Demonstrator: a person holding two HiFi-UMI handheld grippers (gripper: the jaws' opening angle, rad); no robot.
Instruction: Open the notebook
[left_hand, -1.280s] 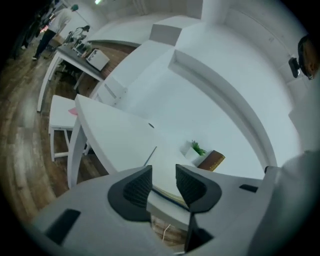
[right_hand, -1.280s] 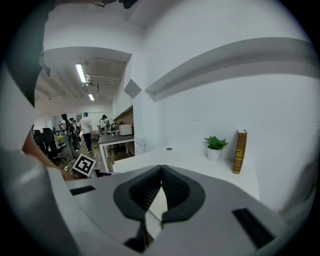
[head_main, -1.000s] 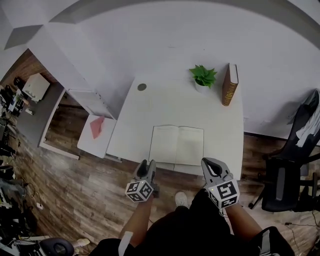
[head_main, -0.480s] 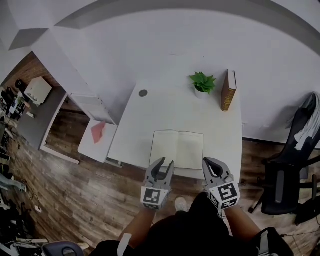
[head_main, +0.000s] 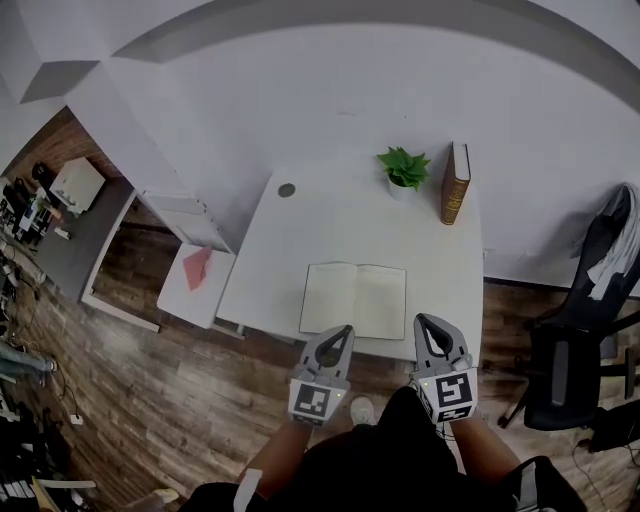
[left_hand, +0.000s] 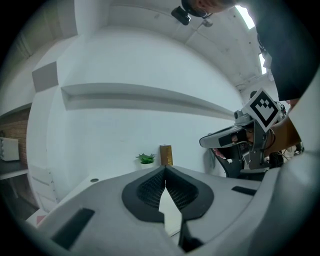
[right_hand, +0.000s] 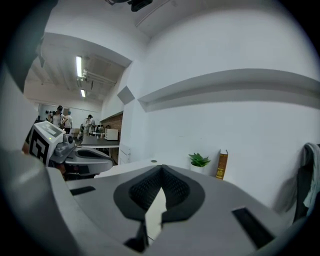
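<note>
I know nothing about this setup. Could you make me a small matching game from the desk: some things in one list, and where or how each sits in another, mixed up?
Things
1. white paper notebook
2. small green potted plant
3. brown hardback book
4. pink-red sheet

Places and states
a. stands upright at the far right of the white desk
b. on the low white side table
c. lies open near the front edge
d. at the back, just left of the upright thing

Pairs: 1-c, 2-d, 3-a, 4-b

Office-like workroom: white desk (head_main: 345, 225), swivel chair (head_main: 566, 368), ceiling strip lights (right_hand: 79, 66).
</note>
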